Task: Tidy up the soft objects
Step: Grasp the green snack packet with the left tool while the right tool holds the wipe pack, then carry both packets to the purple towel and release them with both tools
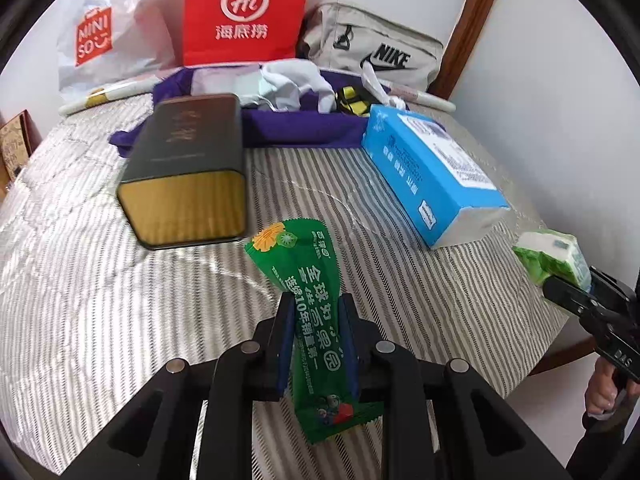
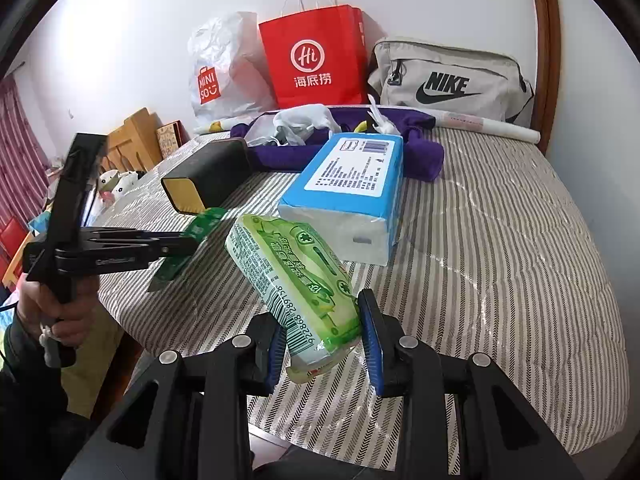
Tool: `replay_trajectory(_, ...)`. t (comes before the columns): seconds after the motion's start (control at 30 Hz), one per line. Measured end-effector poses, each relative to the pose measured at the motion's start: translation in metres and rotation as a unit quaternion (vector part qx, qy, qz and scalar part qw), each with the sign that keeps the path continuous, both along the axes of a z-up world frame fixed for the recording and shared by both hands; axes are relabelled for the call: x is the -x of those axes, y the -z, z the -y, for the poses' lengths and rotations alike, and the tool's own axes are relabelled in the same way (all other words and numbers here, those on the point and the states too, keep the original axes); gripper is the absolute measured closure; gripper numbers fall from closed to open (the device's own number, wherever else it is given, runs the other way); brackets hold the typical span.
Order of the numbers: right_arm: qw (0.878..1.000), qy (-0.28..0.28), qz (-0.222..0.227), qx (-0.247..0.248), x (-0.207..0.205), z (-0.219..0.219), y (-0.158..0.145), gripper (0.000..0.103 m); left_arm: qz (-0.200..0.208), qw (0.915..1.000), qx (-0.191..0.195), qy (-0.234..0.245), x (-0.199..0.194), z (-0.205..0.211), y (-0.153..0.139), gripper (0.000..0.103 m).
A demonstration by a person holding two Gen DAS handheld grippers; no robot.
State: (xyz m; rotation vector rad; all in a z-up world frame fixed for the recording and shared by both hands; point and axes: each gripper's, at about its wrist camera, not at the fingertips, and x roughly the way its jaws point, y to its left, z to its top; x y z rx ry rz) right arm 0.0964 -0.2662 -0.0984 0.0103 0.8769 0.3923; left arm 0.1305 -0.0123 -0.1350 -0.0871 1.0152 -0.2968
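The left tool (image 1: 316,344) is closed on a thin green sachet (image 1: 310,320), held above the striped bed (image 1: 100,300). The right tool (image 2: 324,344) is closed on the lower end of a green tissue pack (image 2: 292,272), also lifted over the bed, near the blue tissue pack (image 2: 352,196).

Risks, as I judge them: the sachet is slick and flat, so it can slide out of the pads if the tool tilts. The tissue pack is gripped only near 1 end, so its free end can sag and pull it loose. The 2 tools are near each other and could knock together, or hit the black tin (image 1: 188,168).

Hard to see: the purple cloth (image 1: 304,128) partly hides small items behind it, perhaps a yellow toy. Where the soft things must go is not shown.
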Motion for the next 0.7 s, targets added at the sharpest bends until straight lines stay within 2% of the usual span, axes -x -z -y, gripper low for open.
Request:
replay_trajectory(0.23, 1.0, 0.005, 0.015, 0.005, -0.001, -0.001, -0.015, 0.069, 0.028, 0.9992, 0.01, -0.025, 0.008, -0.026, -0.026, 0.082)
replay_trajectory(0.4, 1.0, 0.006, 0.028, 0.011, -0.01, -0.005, -0.029, 0.069, 0.042, 0.998, 0.01, -0.047, 0.0, -0.044, -0.044, 0.082)
replay_trajectory(0.7, 0.999, 0.007, 0.042, 0.007, -0.032, -0.012, -0.05, 0.069, 0.058, 0.9964, 0.018, -0.059, -0.015, -0.057, -0.065, 0.082)
